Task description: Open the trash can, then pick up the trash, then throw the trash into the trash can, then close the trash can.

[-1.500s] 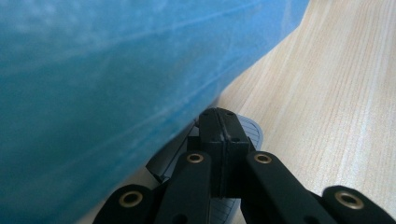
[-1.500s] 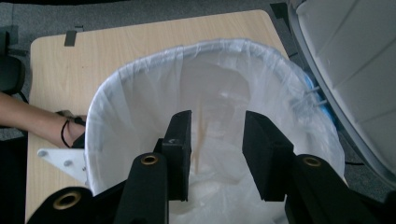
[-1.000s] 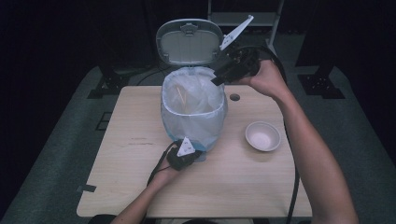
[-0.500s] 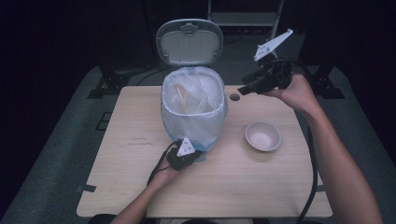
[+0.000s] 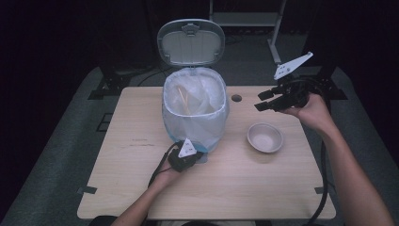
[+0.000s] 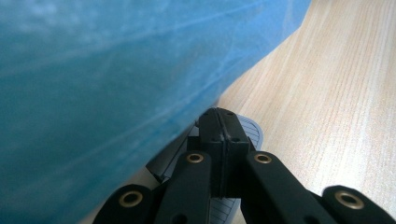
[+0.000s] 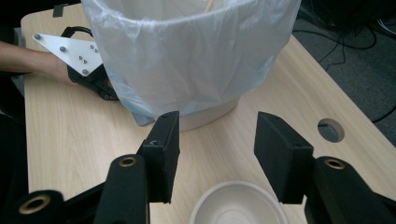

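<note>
Matt pale wood table (image 5: 131,197) — thin, glossy plastic liner (image 7: 196,60)

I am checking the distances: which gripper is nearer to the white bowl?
Right. The right gripper hovers open just above and behind the white bowl; the left gripper is shut at the bin's pedal, farther away.

**Lit desk, black surroundings**

High view: overhead light is falling on the desk (image 5: 141,188), everything past its edges is sinking into near-black. Soft shadows are sitting under the bowl (image 5: 265,137) and bin (image 5: 195,110). Left gripper view: blue liner (image 6: 102,93) is blurring out close up, wood grain staying sharp. Right gripper view is looking bright, evenly lit, mild glare on plastic.
</note>
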A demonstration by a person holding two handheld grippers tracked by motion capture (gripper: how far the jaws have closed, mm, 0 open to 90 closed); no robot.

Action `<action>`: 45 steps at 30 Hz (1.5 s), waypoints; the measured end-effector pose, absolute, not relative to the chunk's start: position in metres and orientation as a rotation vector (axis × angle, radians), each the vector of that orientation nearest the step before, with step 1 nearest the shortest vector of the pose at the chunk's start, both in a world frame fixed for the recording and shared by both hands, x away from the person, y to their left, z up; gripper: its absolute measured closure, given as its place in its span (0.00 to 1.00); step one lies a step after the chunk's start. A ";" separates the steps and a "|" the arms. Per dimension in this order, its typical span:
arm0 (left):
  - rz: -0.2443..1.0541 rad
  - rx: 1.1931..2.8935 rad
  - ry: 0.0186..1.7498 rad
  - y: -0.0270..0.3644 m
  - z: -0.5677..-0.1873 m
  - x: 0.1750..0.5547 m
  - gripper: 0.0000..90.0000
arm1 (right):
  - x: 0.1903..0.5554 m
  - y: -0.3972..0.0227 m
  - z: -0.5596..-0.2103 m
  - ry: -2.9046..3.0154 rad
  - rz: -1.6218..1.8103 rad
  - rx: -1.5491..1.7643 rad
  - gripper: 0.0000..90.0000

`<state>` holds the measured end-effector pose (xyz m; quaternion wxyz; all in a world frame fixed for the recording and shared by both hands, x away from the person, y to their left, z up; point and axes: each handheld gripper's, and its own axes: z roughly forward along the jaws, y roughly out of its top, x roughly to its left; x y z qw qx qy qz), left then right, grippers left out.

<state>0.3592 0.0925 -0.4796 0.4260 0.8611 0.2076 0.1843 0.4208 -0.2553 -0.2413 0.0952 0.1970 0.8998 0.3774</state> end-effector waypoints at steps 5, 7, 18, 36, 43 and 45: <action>0.451 2.143 0.525 0.092 -0.480 0.359 1.00 | 0.416 -0.260 -0.250 2.665 1.127 0.578 0.54; 0.449 2.144 0.522 0.093 -0.480 0.360 1.00 | 0.415 -0.261 -0.254 2.670 1.124 0.581 0.53; 0.461 2.150 0.516 0.092 -0.480 0.359 1.00 | 0.407 -0.264 -0.269 2.676 1.134 0.578 0.52; 0.450 2.145 0.524 0.092 -0.480 0.360 1.00 | 0.397 -0.276 -0.296 2.676 1.155 0.609 0.51; 0.450 2.144 0.524 0.092 -0.480 0.360 1.00 | 0.395 -0.281 -0.309 2.689 1.150 0.626 0.50; 0.451 2.146 0.523 0.092 -0.480 0.360 1.00 | 0.395 -0.281 -0.312 2.696 1.149 0.625 0.50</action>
